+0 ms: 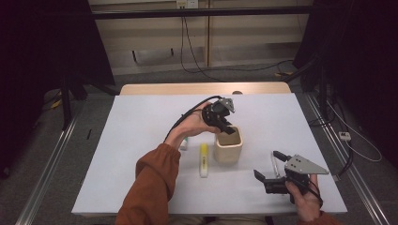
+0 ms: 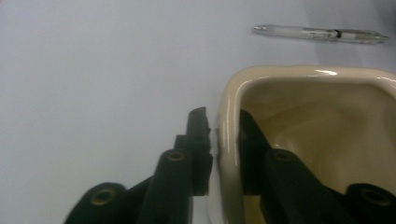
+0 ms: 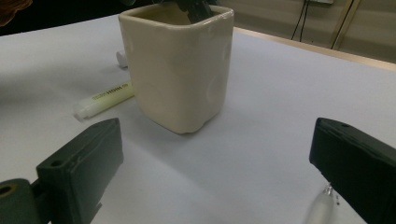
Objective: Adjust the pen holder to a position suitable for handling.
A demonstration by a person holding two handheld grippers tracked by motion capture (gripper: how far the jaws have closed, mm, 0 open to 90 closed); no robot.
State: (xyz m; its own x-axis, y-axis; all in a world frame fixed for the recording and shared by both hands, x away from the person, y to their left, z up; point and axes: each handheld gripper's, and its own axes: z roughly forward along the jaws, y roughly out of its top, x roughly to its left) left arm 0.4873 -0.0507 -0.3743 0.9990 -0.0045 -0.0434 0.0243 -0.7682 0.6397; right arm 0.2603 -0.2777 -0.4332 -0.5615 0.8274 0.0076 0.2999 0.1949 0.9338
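Standing upright near the middle of the white table (image 1: 141, 140): cream cup (image 1: 228, 145). Straddling its near wall with narrow jaws, one inside, one outside, pads just off the rim: left hand-held gripper (image 2: 223, 140). Resting wide open over a clear pen (image 1: 273, 164): right hand-held gripper (image 3: 215, 154). Lying beside the cup: yellow highlighter (image 1: 204, 159).

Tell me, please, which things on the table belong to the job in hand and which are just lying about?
In the job:
- cream cup, its wall straddled by the left gripper
- clear pen, between the open right gripper jaws

Lying about:
- yellow highlighter
- small white item beside it, too hidden to name
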